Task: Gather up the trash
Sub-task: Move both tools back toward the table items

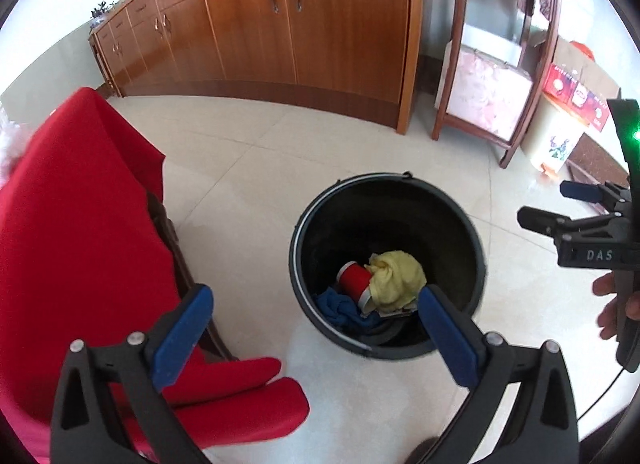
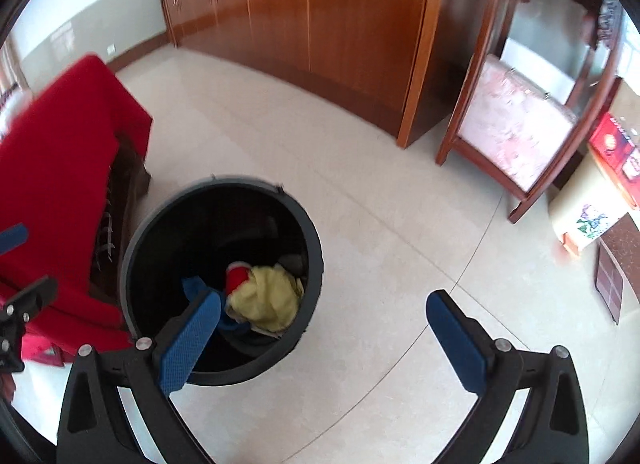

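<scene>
Both tools hang over the black bucket [image 1: 386, 264] with nothing in them: the left gripper [image 1: 316, 338] has its blue pads spread wide, and the right gripper [image 2: 324, 338] is just as wide and just as empty. No earlier moment is shown, so the step reads as a drop into the bucket judged complete. The sensible move now is to lift both tools straight up and clear of the rim before swinging away, since the left gripper's right pad overlaps the near rim in its own view and a sideways pull could tip the bucket.

The bucket stands on the pale tiled floor [image 2: 380, 224], just right of the red-draped seat [image 1: 80, 244] and well short of the wooden cabinets [image 1: 280, 24] at the far wall. At its bottom lie a red can [image 1: 354, 280] on its side, a crumpled yellow cloth [image 1: 396, 280] against it, and a blue cloth [image 1: 340, 310] nearest the viewer — all loose and settled low.
</scene>
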The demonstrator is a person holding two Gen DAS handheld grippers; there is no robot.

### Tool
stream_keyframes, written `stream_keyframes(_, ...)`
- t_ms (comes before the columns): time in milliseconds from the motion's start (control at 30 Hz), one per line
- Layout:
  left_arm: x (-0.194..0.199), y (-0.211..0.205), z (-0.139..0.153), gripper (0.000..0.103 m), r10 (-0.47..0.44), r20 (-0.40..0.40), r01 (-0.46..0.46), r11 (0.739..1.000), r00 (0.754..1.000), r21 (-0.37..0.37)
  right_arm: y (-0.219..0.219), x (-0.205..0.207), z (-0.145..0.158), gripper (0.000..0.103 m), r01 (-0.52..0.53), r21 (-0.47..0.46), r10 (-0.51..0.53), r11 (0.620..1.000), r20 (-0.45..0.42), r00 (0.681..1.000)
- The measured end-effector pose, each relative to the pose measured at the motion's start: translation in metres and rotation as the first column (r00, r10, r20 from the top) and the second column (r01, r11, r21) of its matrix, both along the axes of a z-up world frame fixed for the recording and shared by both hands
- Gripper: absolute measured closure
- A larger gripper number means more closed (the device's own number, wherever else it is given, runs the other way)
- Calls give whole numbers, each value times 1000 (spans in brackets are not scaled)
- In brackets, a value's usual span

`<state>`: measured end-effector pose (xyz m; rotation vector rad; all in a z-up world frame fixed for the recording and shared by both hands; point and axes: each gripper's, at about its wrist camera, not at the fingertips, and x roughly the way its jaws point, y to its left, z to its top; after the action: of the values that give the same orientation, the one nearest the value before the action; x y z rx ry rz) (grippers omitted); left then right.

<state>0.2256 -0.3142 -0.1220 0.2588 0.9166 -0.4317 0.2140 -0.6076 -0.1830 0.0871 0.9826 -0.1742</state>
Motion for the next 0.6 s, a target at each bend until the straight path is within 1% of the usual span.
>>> stream_keyframes(33,-3,4,7,0,-1,-3,1,1000,1000,-9,2,-5,9,0,6,10,-6,1000,15,1000)
stream_keyframes(167,-14,16,32,0,-1,33,1,1000,999,-16,11,-27,37,0,30,59,-35,998,70,997)
stream_keyframes(267,-23,30,52,0,17,71,-15,999,997,-29,27,-39,53,0,19,87,-27,996,100,995)
stream_keyframes(367,-28,41,62,0,37,91,-33,998,995,-50,46,-45,64,0,-5,115,-9,993,124,992)
stream_keyframes(467,-35,60,75,0,63,116,-55,996,991,-72,72,-49,80,0,-42,113,25,993,147,989)
stream_keyframes(533,-38,78,85,0,86,123,-73,991,989,-108,91,-51,89,0,-66,112,49,992,153,987)
stream_keyframes(600,-43,95,90,0,106,128,-89,987,986,-131,109,-54,99,0,-77,86,63,993,157,986)
